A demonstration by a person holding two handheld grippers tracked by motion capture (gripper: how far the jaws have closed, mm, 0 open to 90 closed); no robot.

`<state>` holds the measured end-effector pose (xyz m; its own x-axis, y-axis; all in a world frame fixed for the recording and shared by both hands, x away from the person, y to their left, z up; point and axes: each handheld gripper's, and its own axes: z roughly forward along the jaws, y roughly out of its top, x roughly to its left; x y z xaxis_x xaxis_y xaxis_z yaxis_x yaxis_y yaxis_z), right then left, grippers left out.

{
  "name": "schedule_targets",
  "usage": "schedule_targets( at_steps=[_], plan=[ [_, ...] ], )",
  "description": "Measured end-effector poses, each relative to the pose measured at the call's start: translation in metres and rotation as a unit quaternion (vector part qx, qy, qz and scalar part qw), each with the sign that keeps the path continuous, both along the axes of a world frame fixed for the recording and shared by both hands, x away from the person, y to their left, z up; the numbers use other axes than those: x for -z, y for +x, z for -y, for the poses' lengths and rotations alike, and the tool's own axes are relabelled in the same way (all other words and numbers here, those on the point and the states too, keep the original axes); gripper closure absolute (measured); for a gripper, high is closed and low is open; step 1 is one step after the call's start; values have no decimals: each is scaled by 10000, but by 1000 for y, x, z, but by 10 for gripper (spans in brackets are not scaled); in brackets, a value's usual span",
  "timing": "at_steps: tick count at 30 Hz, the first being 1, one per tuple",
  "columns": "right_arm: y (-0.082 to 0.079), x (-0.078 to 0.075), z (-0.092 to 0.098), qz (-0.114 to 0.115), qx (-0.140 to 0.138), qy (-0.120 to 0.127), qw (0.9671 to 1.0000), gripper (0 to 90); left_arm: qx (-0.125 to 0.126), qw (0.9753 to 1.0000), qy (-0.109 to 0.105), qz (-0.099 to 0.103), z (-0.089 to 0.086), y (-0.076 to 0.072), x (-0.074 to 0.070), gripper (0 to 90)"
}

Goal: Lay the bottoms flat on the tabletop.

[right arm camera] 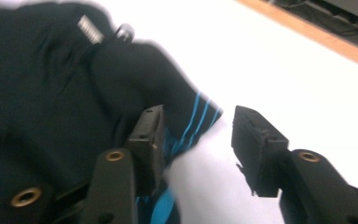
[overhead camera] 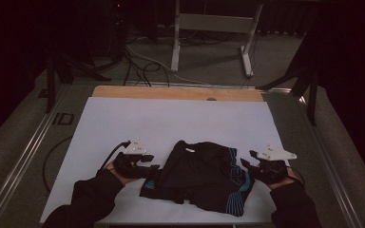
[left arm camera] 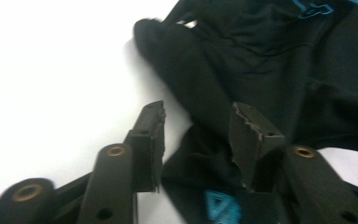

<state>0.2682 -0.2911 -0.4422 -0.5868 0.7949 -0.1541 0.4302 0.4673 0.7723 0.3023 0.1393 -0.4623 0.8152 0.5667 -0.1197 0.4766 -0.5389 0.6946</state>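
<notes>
So there's a black garment with blue stripes and logos (overhead camera: 202,175) lying rumpled on the white sheet (overhead camera: 171,121) that covers the table, down near the person's edge and roughly centred between the two hands. The left gripper (overhead camera: 153,168) sits right at the garment's left edge. In the left gripper view its jaws are spread wide with nothing pinched: one jaw is over bare white, the other over the dark fabric (left arm camera: 242,70), and a blue logo peeks out below. The right gripper (overhead camera: 244,164) is at the garment's right edge, jaws also wide apart and empty; in the right gripper view one jaw is over the blue-striped hem (right arm camera: 191,126), the other over plain white. A strip of wooden tabletop (overhead camera: 171,92) shows past the sheet's far edge. Both forearms are in dark sleeves (overhead camera: 88,199).
</notes>
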Motion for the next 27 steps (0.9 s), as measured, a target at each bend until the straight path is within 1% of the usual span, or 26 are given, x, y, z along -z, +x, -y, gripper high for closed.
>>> schedule_targets(
  at_steps=[1,2,3,4,5,6,7,8,9,10,11,12,13,14,15,16,17,18,20,21,22,23,24,25,26,27],
  plan=[
    [0,0,0,0,0,0,10000,515,0,10000,0,0,0,0,0,541],
    [5,-1,0,7,52,17,10000,506,-54,9999,111,-46,-1,6,6,541],
    [10,0,-2,-3,120,9,9999,506,-43,9998,154,-92,-1,9,10,530],
    [18,5,-3,-74,186,30,9998,501,-38,9996,225,-174,-1,12,16,530],
    [18,5,-3,-74,186,30,9998,501,-51,9995,233,-230,-1,15,22,530],
    [26,15,-6,-215,244,52,9995,475,16,9990,58,-448,0,18,30,516],
    [26,15,-6,-215,244,52,9995,475,16,9990,58,-448,0,18,30,504],
    [33,26,-10,-387,322,120,9987,442,173,9984,-56,-528,4,17,35,487],
    [33,26,-10,-387,322,120,9987,442,173,9984,-56,-528,4,17,35,469],
    [41,38,-13,-541,396,139,9977,410,278,9982,-3,-537,9,16,38,463],
    [41,38,-13,-541,396,139,9977,410,278,9982,-3,-537,9,16,38,445],
    [50,48,-16,-687,473,89,9965,394,295,9980,28,-564,12,16,40,435],
    [50,48,-16,-687,473,89,9965,394,283,9978,78,-595,14,17,42,435],
    [58,57,-18,-816,620,114,9947,389,313,9974,90,-635,18,19,46,429],
    [58,57,-18,-816,620,114,9947,389,313,9974,90,-635,18,19,46,430],
    [65,63,-20,-946,626,175,9934,392,365,9971,117,-659,21,18,48,430],
    [65,63,-20,-946,626,175,9934,392,365,9971,117,-659,21,18,48,431],
    [70,68,-23,-1044,614,138,9925,408,447,9969,158,-636,24,17,49,435],
    [73,73,-26,-1112,622,47,9918,414,484,9967,203,-616,25,16,49,446],
    [73,73,-26,-1112,622,47,9918,414,484,9967,203,-616,25,16,49,461],
    [76,74,-27,-1190,655,150,9906,469,502,9968,293,-543,27,14,49,478],
    [76,74,-27,-1190,655,150,9906,469,502,9968,293,-543,27,14,49,525],
    [75,73,-28,-1178,630,129,9910,617,588,9963,322,-539,28,12,48,591],
    [75,73,-28,-1178,630,129,9910,617,604,9961,285,-578,29,10,48,591],
    [74,71,-28,-1125,582,-14,9920,753,637,9956,254,-641,29,9,48,724],
    [74,71,-28,-1125,582,-14,9920,753,684,9951,225,-684,29,8,49,724]
  ],
)
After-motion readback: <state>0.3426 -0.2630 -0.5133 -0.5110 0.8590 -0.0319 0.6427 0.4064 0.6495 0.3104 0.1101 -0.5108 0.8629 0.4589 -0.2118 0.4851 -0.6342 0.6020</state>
